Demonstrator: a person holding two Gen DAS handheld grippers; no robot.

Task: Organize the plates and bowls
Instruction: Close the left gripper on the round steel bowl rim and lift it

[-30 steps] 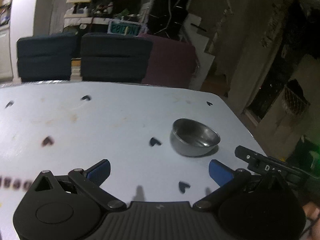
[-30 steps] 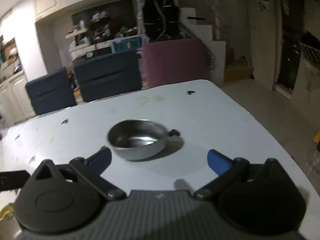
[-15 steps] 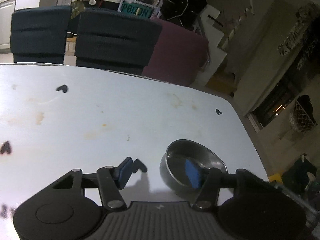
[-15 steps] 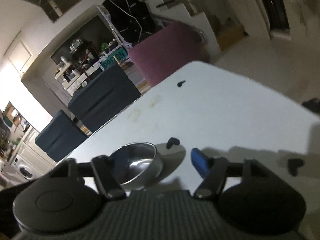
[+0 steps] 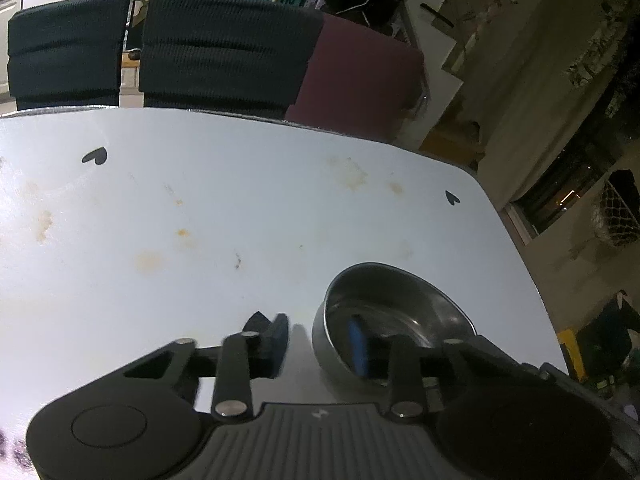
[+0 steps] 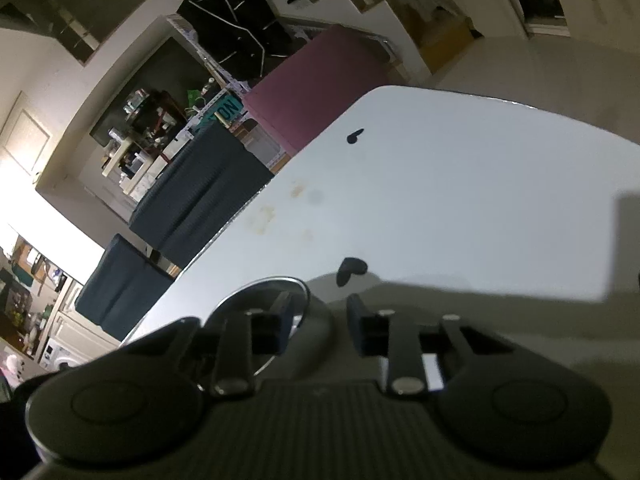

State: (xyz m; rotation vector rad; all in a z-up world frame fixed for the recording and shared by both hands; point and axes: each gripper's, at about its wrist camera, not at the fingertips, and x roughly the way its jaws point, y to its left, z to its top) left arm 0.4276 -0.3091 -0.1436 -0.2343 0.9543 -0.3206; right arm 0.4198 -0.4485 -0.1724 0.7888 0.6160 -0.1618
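A single steel bowl (image 5: 400, 300) stands upright near the right edge of the white table (image 5: 240, 220). My left gripper (image 5: 320, 340) straddles the bowl's left wall, with one blue pad inside the bowl and the other outside. Its jaws are closing, and a gap still shows on each side of the wall. In the right wrist view the same bowl (image 6: 252, 300) sits low and left. My right gripper (image 6: 320, 324) straddles its right wall, left finger inside and right finger outside. These jaws are closing too, and the pads are not pressing on the wall.
Small black heart marks (image 5: 96, 156) and brownish stains (image 5: 348, 168) dot the table. Two dark blue chairs (image 5: 224, 48) and a maroon one (image 5: 360, 80) stand at its far edge. The table's right edge (image 5: 520, 248) runs close beside the bowl, with floor beyond.
Both grippers came down onto the bowl from fully wide jaws and narrowed around opposite walls. The left slid right towards the bowl. The right rolled, tilting its view.
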